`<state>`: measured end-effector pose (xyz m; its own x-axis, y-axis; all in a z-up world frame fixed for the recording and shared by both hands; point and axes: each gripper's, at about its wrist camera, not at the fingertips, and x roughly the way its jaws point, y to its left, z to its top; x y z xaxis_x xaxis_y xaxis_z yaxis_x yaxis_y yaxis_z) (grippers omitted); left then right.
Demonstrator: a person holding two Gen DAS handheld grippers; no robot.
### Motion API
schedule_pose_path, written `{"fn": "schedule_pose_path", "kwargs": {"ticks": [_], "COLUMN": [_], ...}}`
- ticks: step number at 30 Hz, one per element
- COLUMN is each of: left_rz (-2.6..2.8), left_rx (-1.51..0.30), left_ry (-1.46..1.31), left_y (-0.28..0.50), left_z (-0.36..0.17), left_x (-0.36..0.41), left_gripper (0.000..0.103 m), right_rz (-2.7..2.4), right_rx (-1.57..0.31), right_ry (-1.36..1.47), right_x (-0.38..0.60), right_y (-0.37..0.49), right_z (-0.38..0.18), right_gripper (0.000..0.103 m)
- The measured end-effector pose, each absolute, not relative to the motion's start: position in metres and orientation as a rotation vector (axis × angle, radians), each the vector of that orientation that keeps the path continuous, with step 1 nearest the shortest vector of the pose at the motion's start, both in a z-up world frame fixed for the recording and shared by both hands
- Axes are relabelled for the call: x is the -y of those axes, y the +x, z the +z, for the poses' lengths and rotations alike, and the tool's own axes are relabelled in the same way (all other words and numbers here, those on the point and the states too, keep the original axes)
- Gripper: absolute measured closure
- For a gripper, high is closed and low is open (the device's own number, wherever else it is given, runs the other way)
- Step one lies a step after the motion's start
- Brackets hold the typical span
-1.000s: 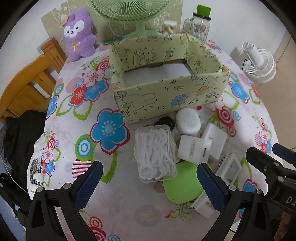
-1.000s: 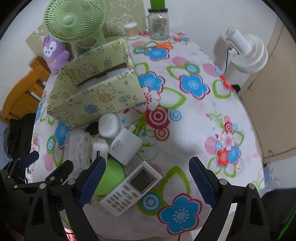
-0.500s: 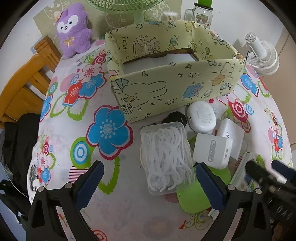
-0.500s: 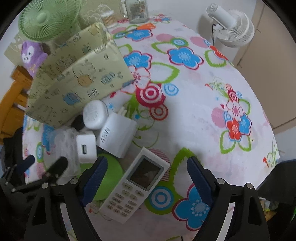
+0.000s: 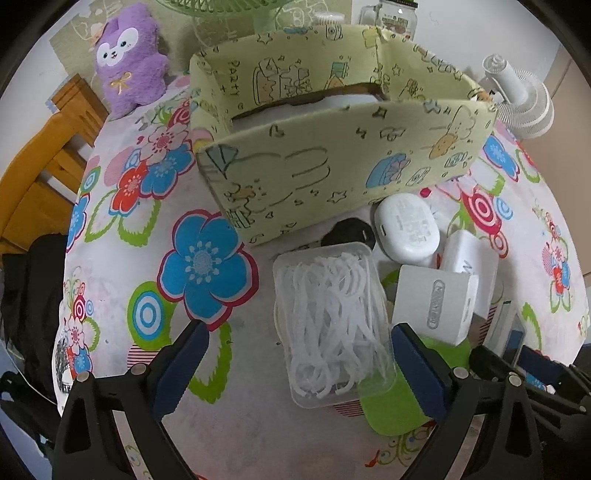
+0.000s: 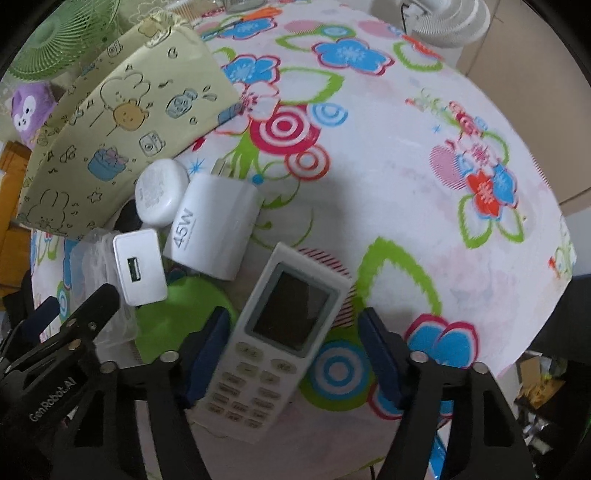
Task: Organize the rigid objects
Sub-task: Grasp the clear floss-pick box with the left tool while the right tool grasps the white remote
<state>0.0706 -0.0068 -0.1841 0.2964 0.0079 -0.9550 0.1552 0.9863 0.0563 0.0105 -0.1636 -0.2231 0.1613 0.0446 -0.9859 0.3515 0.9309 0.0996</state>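
One white remote control (image 6: 271,338), dark-screened, grey-buttoned, lies between the right gripper (image 6: 295,354)'s spread jaws.

Both wrist views close above one shared clutter pile (image 5: 424,280).

Setting: a lived-in home room. Evidence: round table under a bright flower-print cloth (image 5: 110,258); purple plush toy (image 5: 127,59) propped at the far edge; green desk fan (image 6: 48,40) and a white fan (image 5: 517,99) standing beyond the table; wooden chair (image 5: 40,173) pulled up at the side; glass jar (image 5: 395,16) by the wall; cartoon-printed cardboard box (image 5: 332,162); household clutter of phone chargers (image 6: 214,225) and an air-conditioner remote (image 6: 273,336).
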Motion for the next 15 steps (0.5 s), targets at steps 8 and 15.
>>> {"fn": "schedule_pose_path", "kwargs": {"ticks": [8,15], "left_rz": [-0.093,-0.099], "left_rx": [-1.288,-1.321], "left_ry": [0.131,0.081], "left_y": [0.075,0.085], "left_z": [-0.193,-0.200], "left_x": [0.003,0.003], "left_gripper": [0.006,0.027], "right_rz": [-0.200,-0.209], "right_rx": [-1.360,-1.384], "right_ry": [0.261,0.250], "right_x": [0.145,0.148], "right_y": [0.013,0.030], "right_z": [-0.216,-0.212], "right_gripper": [0.052,0.053]}}
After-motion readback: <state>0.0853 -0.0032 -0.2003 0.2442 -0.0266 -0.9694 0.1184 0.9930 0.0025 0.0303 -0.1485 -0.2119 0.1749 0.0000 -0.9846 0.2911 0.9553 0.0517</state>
